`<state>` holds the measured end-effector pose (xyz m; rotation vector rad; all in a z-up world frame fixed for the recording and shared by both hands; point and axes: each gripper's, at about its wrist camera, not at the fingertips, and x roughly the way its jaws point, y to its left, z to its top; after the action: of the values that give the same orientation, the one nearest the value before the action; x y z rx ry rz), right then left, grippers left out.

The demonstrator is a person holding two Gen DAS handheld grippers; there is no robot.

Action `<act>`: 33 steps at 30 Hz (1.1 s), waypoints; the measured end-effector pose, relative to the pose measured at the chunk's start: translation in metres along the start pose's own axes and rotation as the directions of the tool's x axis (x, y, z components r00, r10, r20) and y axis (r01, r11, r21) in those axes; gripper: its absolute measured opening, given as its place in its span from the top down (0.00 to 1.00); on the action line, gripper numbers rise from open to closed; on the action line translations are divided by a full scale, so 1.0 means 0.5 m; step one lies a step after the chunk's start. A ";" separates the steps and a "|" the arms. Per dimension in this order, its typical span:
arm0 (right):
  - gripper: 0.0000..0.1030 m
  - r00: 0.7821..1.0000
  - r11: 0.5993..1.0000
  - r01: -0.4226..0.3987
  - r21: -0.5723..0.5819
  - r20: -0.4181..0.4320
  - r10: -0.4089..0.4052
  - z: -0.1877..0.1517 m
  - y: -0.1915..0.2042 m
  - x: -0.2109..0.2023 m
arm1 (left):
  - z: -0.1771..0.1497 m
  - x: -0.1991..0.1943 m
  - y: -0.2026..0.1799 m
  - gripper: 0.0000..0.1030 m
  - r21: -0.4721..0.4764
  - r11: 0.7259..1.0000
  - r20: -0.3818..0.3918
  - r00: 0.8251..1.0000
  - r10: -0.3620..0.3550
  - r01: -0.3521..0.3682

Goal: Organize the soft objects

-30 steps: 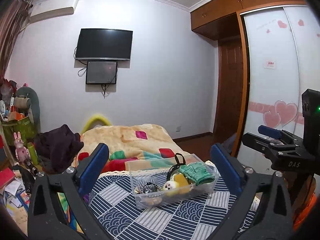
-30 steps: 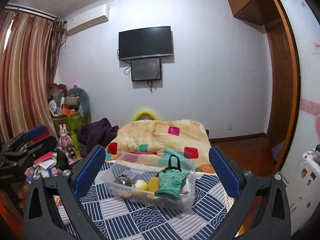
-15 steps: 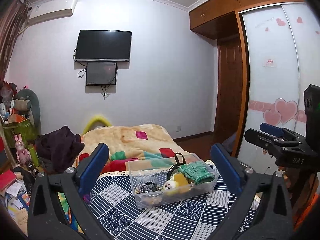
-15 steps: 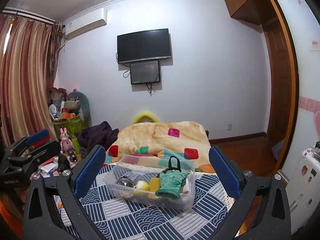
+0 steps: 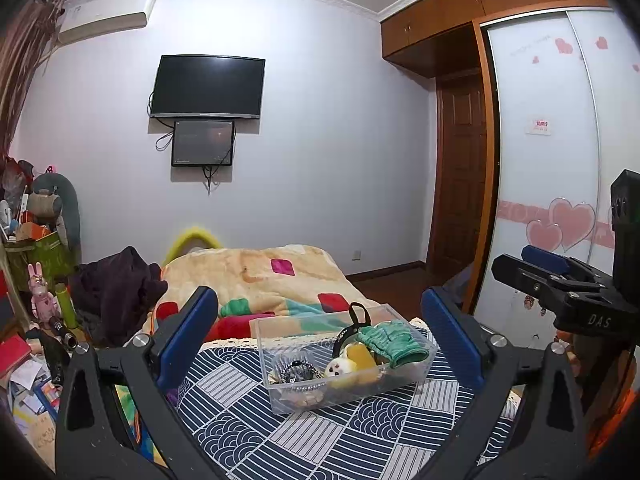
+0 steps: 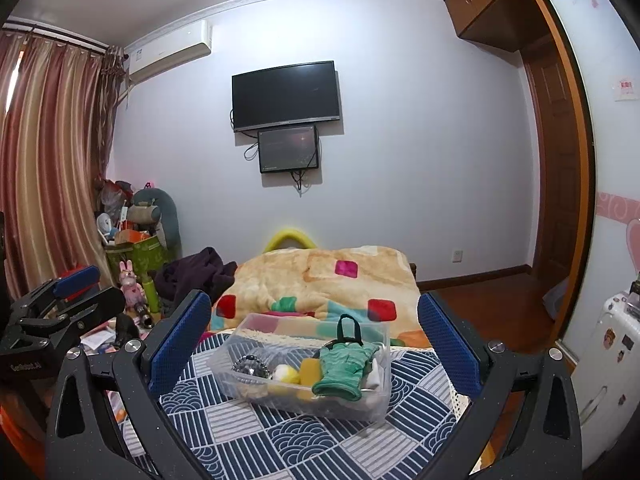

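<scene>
One clear plastic bin (image 6: 240, 340) stands on the blue patterned cloth (image 6: 304, 436), and in it I count one green glove (image 6: 345, 368), one yellow block (image 6: 309, 373), one small white and yellow plush ball (image 6: 285, 373) and one dark spiky ball (image 6: 249, 367); smaller things below them are too unclear to count. On the wall there are two dark screens, one television (image 6: 286, 95) and one smaller monitor (image 6: 289, 149) under it. One air conditioner (image 6: 170, 53) hangs near the ceiling, and one pink rabbit toy (image 6: 130, 284) stands by the left clutter.

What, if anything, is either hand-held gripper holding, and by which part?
Nothing. The left hand-held gripper and the right hand-held gripper are both open, short of the clear bin of soft objects.
</scene>
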<state>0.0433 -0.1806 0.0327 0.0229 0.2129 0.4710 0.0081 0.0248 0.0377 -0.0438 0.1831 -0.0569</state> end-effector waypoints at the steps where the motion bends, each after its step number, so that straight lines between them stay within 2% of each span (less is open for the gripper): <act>1: 0.00 1.000 1.000 -0.001 0.001 -0.001 0.001 0.000 0.000 0.000 | 0.000 0.000 0.000 0.00 0.000 1.000 0.000 1.000 0.000 0.000; 33: 0.00 1.000 1.000 0.000 0.026 -0.002 0.001 0.000 0.001 -0.002 | -0.006 0.009 0.005 0.00 0.000 1.000 -0.016 1.000 -0.003 0.003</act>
<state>0.0420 -0.1805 0.0330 0.0478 0.2213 0.4688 0.0122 0.0270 0.0340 -0.0437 0.1989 -0.0603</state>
